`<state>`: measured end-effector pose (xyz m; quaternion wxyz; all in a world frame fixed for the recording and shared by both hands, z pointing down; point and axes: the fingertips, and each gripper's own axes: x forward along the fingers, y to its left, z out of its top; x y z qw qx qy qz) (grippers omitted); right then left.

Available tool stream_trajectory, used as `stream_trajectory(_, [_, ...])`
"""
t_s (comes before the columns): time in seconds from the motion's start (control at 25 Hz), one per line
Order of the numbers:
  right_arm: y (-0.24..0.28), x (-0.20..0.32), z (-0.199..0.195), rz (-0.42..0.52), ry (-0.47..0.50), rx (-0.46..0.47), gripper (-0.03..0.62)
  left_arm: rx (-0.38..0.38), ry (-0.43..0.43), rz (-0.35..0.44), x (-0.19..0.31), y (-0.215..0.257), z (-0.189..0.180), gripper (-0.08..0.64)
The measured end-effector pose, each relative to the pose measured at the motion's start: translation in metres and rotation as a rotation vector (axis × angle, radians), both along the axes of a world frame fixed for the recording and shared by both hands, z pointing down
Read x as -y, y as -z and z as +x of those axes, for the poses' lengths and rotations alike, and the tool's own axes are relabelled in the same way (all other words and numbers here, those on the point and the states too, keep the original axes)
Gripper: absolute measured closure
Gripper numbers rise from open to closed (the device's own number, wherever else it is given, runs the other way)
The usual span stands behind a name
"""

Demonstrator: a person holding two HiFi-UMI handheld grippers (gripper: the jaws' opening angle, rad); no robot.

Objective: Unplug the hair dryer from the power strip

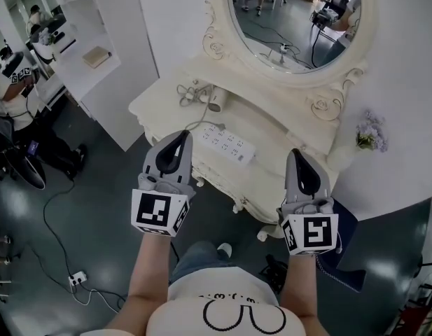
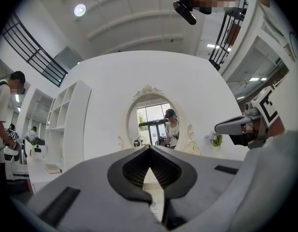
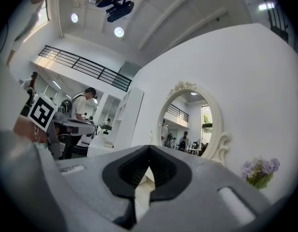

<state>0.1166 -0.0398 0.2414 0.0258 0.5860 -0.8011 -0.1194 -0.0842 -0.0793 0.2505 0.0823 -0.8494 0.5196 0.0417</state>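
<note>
A white power strip point(image 1: 227, 144) lies along the front of the cream dressing table point(image 1: 286, 128). Behind it, toward the mirror, rests the pale hair dryer point(image 1: 217, 100) with its cord point(image 1: 187, 93) bunched at its left. Which socket holds its plug is too small to tell. My left gripper point(image 1: 181, 135) hovers just short of the strip's left end, shut and empty. My right gripper point(image 1: 297, 152) hangs over the table's front right, shut and empty. In the left gripper view the closed tips point(image 2: 149, 147) point at the mirror. The right gripper view shows its tips point(image 3: 149, 147) closed too.
An oval mirror point(image 1: 293, 19) stands on the table, with purple flowers point(image 1: 370, 134) to its right. A white shelf unit point(image 1: 89, 54) stands at the left, with people beyond it. A floor socket and cable point(image 1: 77, 279) lie at the lower left, a blue seat point(image 1: 345, 257) by the table's right leg.
</note>
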Motion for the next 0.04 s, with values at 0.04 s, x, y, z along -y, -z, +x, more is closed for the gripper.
stream_trajectory(0.04, [0.0018, 0.0002, 0.0013, 0.004, -0.001, -0.002, 0.600, 0.001, 0.001, 0.005, 0.0005, 0.0007, 0.0014, 0.561])
